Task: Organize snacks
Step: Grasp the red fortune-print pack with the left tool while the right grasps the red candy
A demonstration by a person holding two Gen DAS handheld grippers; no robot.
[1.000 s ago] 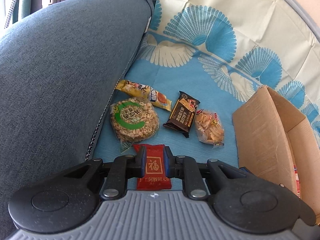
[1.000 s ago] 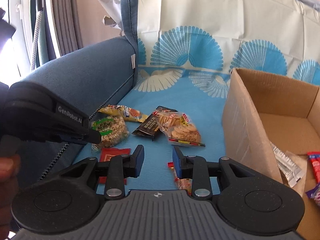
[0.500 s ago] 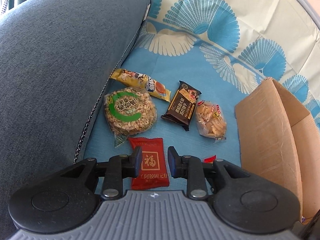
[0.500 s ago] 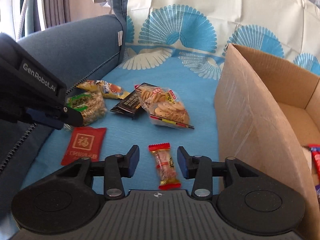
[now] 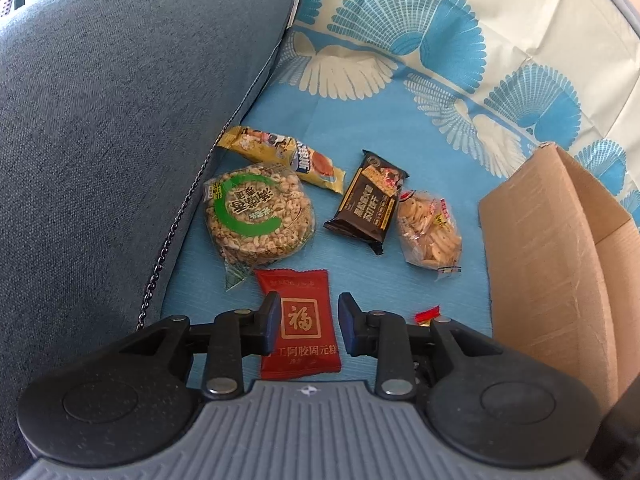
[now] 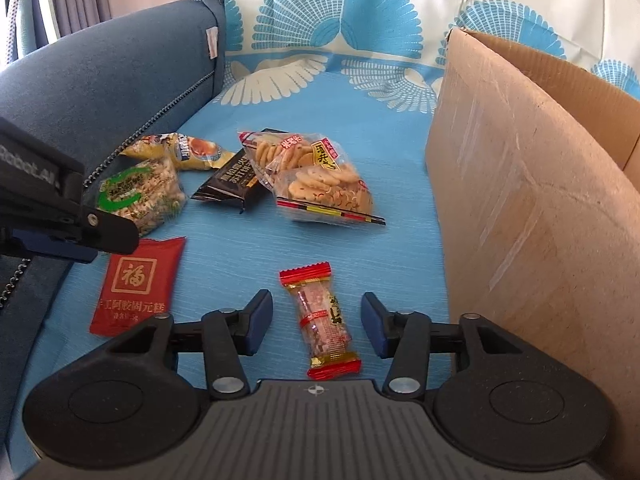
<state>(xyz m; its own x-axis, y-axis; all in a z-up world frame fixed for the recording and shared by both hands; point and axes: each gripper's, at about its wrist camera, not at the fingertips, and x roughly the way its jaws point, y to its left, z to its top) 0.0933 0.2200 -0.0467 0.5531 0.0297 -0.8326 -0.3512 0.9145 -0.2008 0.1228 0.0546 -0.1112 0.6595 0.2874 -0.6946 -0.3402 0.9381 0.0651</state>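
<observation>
Both pick-ups are lining up: the left gripper (image 5: 308, 322), jaws just widened, straddles the red packet (image 5: 298, 320) unclamped, while the right gripper (image 6: 316, 322), jaws just narrowed but clear, brackets the candy (image 6: 322, 320); each likely needs closing next.

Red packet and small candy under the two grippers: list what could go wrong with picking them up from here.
1. The red packet lies flat on the blue cover, wider than the gap of the left gripper; the fingers may crumple it or pinch cloth.
2. The small candy lies lengthwise between the open fingers of the right gripper, whose jaws have just been closing; it could slip out.
3. The cardboard box wall stands close on the right and may be bumped.
</observation>
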